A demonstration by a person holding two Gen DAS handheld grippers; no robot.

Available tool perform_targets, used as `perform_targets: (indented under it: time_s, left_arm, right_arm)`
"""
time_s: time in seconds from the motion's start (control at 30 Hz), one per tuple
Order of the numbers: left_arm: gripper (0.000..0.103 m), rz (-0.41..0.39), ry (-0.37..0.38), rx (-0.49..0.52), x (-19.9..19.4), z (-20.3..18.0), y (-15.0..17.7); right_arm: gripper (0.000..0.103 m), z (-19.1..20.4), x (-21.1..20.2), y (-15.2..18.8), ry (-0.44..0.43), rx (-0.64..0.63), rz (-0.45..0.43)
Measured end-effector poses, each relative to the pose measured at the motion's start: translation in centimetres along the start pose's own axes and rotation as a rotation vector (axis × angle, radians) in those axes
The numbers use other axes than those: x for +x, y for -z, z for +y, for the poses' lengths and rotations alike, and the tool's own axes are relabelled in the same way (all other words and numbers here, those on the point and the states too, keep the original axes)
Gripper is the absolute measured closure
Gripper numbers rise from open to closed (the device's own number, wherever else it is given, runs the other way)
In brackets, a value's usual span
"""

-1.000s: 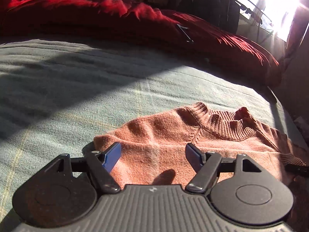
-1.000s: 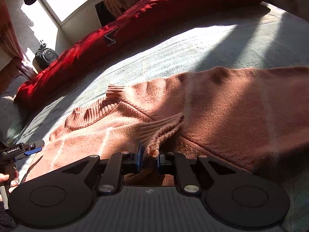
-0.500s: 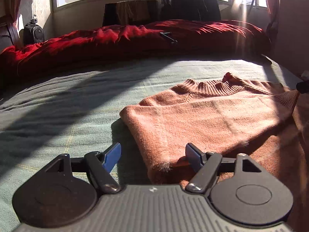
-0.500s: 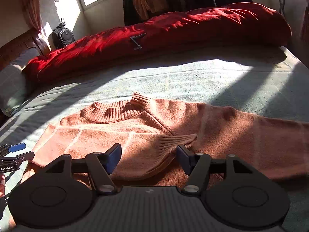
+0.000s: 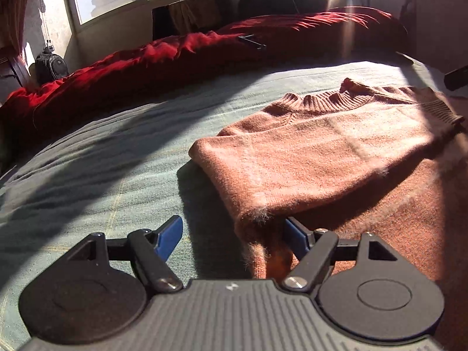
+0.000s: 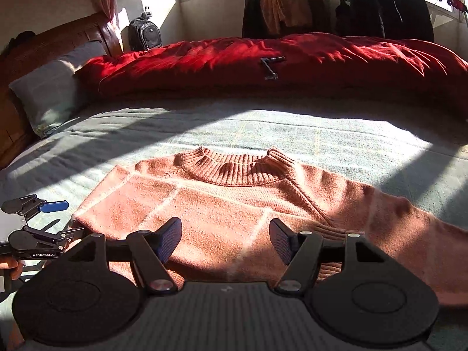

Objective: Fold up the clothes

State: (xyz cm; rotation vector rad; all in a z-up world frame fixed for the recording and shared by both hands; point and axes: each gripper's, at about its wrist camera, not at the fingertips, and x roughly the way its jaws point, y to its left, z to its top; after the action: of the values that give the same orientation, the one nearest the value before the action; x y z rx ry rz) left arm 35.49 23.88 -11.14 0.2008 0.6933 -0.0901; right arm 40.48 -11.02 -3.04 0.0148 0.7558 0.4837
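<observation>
From the left wrist view, the left hand-held gripper (image 5: 232, 234) has its fingers spread wide apart, gripping nothing. The orange sweater (image 5: 321, 158) lies on the bed (image 5: 102, 169) ahead and to the right of it, one sleeve folded across the body. The folded side edge of the sweater runs down between the fingers, close against the right-hand blue pad (image 5: 295, 235), though whether they touch cannot be told. The left blue pad (image 5: 171, 234) stands over bare green bedspread. To the left of this hand-held gripper the bedspread is open right up to the red duvet (image 5: 204, 55) bunched along the far side. No container is in sight.

From the right wrist view, the right hand-held gripper (image 6: 225, 241) also has its fingers wide apart and empty, hovering over the near part of the sweater (image 6: 234, 204). The ribbed collar (image 6: 234, 169) lies straight ahead, pointing away; the right sleeve trails off to the right, still extended. The left hand-held gripper (image 6: 38, 222) sits at the far left, at the sweater's left edge, with a bit of a hand (image 6: 8, 266) behind it. Beyond the collar is a broad band of sunlit bedspread (image 6: 292, 134), then the red duvet (image 6: 292, 55), with a grey pillow (image 6: 49, 87) far left by the wooden headboard (image 6: 44, 49).
</observation>
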Motion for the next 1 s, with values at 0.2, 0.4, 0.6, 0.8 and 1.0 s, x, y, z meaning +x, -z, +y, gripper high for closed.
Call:
perform_targets:
  time_s: [0.2, 0.4, 0.6, 0.8, 1.0]
  left_arm:
    - [0.026, 0.0, -0.051, -0.068, 0.6, 1.0, 0.2]
    - [0.026, -0.025, -0.171, -0.075, 0.0, 0.8, 1.2]
    - [0.026, -0.006, -0.128, -0.084, -0.7, 1.1, 1.1]
    - [0.027, -0.083, 0.005, -0.137, -4.4, 2.0, -0.6]
    - [0.027, -0.11, 0.193, -0.178, -1.9, 0.1, -2.8]
  right_arm:
    - [0.032, 0.5, 0.4, 0.1, -0.017, -0.002, 0.011]
    - [0.032, 1.0, 0.6, 0.2, -0.008, -0.023, 0.017]
    - [0.032, 0.5, 1.1, 0.5, -0.009, -0.001, 0.03]
    - [0.032, 0.4, 1.1, 0.6, -0.016, 0.002, 0.025]
    - [0.032, 0.6, 1.4, 0.8, -0.034, 0.006, 0.028]
